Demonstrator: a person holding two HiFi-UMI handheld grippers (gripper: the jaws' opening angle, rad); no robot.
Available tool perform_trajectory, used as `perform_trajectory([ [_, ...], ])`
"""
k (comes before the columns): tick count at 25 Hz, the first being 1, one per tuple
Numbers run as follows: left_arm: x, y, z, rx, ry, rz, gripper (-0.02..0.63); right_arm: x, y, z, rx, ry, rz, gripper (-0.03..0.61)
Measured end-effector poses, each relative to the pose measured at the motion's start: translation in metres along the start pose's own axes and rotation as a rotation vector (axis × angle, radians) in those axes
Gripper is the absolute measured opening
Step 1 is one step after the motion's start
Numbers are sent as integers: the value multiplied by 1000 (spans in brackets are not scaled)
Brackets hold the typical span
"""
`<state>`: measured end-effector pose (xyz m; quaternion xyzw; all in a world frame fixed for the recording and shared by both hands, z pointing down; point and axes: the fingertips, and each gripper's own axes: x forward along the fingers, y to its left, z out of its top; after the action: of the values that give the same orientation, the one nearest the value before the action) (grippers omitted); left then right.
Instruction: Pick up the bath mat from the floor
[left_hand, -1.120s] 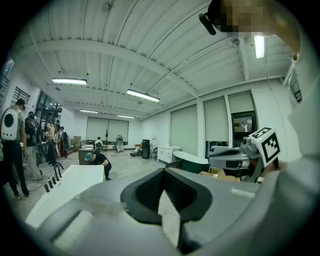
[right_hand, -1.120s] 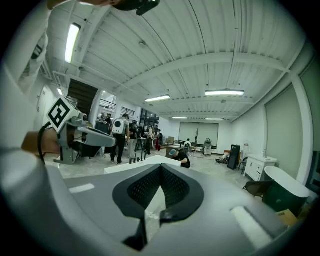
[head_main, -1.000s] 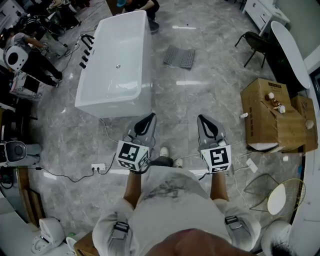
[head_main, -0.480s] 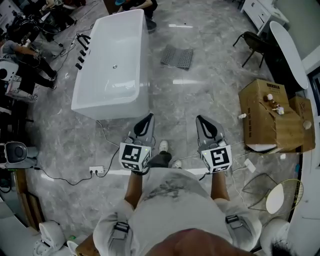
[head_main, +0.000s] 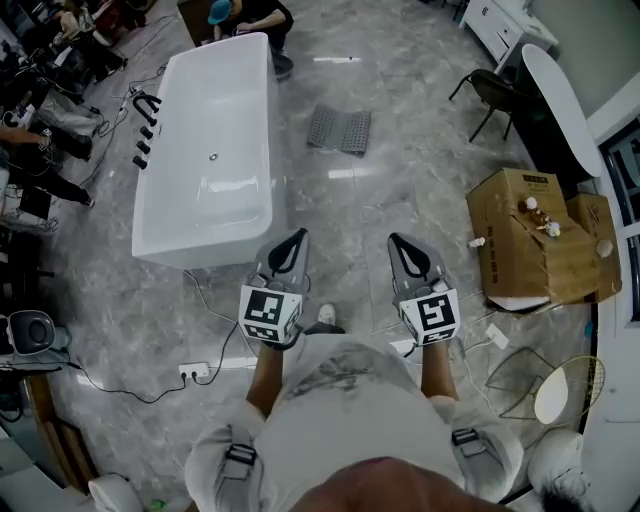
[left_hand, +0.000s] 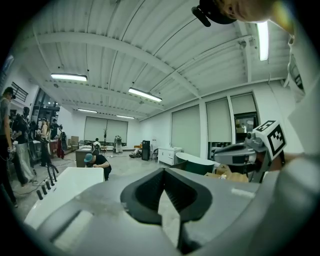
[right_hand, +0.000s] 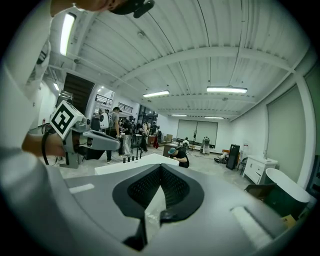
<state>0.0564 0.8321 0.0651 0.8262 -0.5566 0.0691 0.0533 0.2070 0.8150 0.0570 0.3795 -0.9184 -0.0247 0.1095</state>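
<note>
The bath mat (head_main: 338, 129) lies flat on the floor (head_main: 400, 190), toward its far edge in the head view, near the far right corner of the white bathtub (head_main: 205, 150). It is well apart from both of your grippers. You hold the left gripper (head_main: 296, 238) and the right gripper (head_main: 398, 244) side by side in front of you, pointing nearly level. Each has its jaws closed tip to tip, with nothing between them.

This looks like the approach: nothing is grasped yet. The next move calls for closing the gap past the bathtub, bringing the grippers down to the floor and spreading the jaws. Take a near edge of the mat, since it lies flat and offers little to pinch elsewhere.
</note>
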Motion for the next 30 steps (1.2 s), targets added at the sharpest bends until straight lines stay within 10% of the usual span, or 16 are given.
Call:
perform_trajectory([
  [19, 84, 77, 0, -31, 20, -25, 2, 99, -39, 1, -8, 30, -17, 2],
  [30, 187, 88, 18, -26, 39, 24, 2, 153, -138, -3, 17, 6, 40, 2],
])
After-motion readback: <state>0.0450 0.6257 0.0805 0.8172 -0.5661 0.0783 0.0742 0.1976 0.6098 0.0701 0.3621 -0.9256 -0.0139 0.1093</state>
